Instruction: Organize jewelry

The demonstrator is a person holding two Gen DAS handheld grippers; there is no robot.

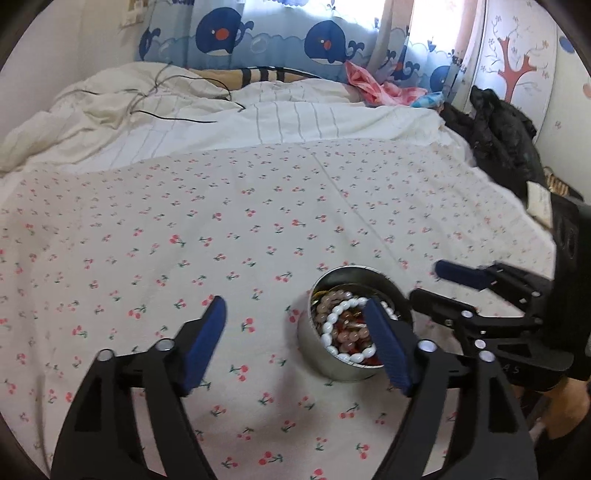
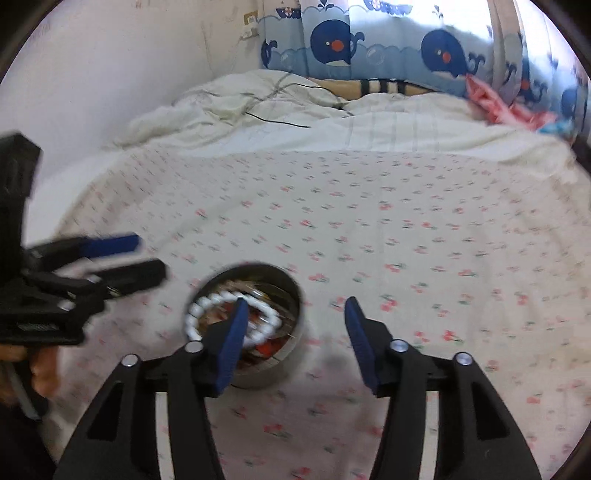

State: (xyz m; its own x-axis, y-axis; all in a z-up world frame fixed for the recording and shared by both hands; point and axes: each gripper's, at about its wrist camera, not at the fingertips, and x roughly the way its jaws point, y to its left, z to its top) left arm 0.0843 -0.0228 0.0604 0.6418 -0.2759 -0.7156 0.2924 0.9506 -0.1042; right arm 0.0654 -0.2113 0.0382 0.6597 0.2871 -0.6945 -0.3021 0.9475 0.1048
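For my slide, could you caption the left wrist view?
Both open grippers flank a tin of beaded jewelry on the bed.

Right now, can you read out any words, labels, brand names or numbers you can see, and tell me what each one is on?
"A S": faint letters on the right gripper body, in the left wrist view; probably part of a longer marking.
Paper tag on the right gripper's mount: marks too small to read.
Stickers on the wall: too blurred to read.
Whale curtain: pictures only.
Metal tin: no label visible.
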